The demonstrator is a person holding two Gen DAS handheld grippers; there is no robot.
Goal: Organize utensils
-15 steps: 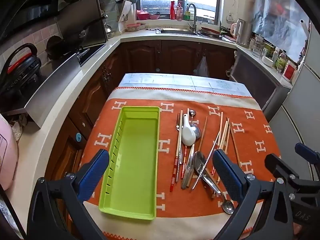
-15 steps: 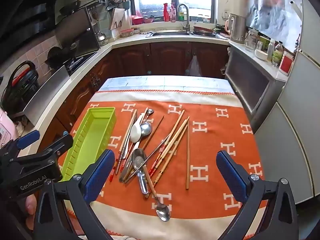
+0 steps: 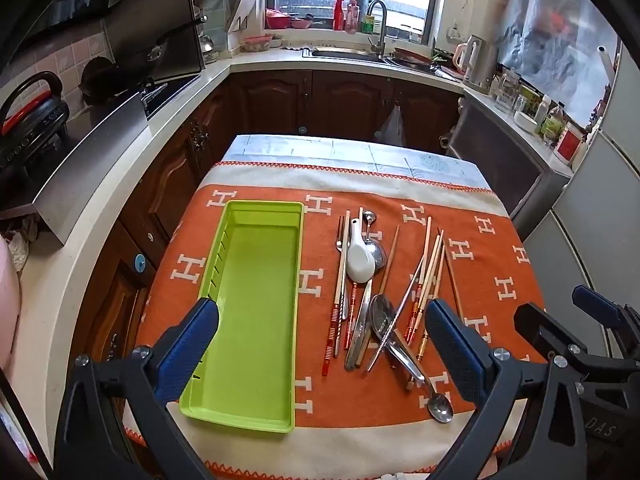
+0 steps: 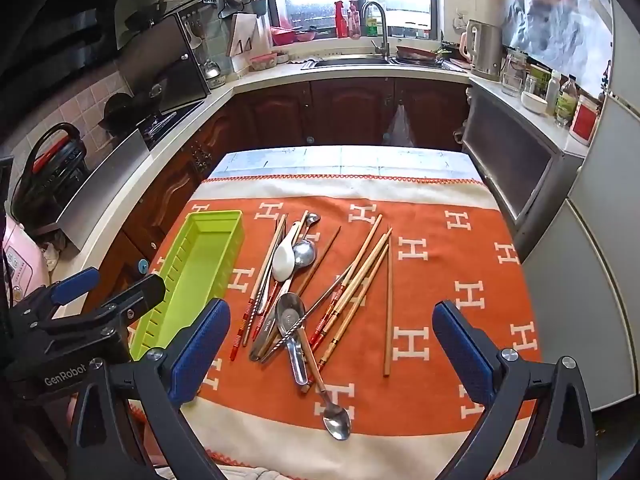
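Kitchen table (image 3: 500, 248) holds an empty green tray (image 3: 256, 300) at nine o'clock of jumbled utensils (image 4: 304, 300). Left gripper (image 3: 320, 354) and right gripper (image 4: 328, 350) fingers gape wide, holding nothing. Sorting hasn't begun; next, pinch one chopstick.

a glossy lime plastic tray (image 3: 256, 312) is lying on a soft woven orange cloth (image 3: 500, 280). beside it, shiny metal spoons (image 4: 338, 420), a smooth white ceramic spoon (image 3: 360, 258) and matt wooden chopsticks (image 4: 388, 300) are catching window light.
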